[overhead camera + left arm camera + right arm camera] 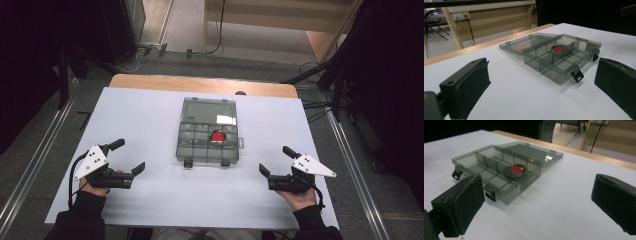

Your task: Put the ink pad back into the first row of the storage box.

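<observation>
The smoky-grey clear plastic compartment box lay open mid-table, a small red disc inside, looking light, rigid and slippery, best gripped by its thin side walls, while the left gripper and right gripper waited near, wide-open, empty.

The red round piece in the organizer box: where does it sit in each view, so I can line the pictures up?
High view: red round piece just right of centre, in the box's right side.
Left gripper view: above centre, in a far compartment.
Right gripper view: left of centre.
Shared landmark: the box's open lid, lying flat behind it.
</observation>
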### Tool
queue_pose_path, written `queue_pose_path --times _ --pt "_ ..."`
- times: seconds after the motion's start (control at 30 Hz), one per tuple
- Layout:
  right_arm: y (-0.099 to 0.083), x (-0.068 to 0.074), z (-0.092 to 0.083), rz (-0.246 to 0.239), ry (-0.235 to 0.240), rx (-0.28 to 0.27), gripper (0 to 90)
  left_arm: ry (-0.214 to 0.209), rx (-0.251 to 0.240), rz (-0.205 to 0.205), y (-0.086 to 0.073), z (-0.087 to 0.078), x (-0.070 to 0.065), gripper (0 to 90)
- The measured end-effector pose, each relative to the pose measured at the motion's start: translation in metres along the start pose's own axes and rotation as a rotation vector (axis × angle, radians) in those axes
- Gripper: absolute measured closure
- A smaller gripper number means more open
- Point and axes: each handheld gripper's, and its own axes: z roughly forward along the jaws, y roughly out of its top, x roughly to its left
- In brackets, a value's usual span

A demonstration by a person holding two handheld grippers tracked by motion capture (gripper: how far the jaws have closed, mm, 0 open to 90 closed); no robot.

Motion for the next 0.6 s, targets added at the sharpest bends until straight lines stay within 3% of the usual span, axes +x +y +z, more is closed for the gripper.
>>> queue_pose_path --times 0.27,0.43,0.6 --pt "-0.019 -0.004 -0.001 0.01 0.011 -0.016 0.0 -0.004 0.004 0.002 0.0 0.001 0.0 0.0" --pt "-0.02 -0.006 -0.003 0.032 0.004 -0.025 0.0 -0.005 0.006 0.002 0.0 0.001 -0.001 0.0" --pt "-0.02 -0.005 -0.001 0.019 0.008 -0.014 0.0 -0.006 0.004 0.001 0.0 0.001 -0.001 0.0"
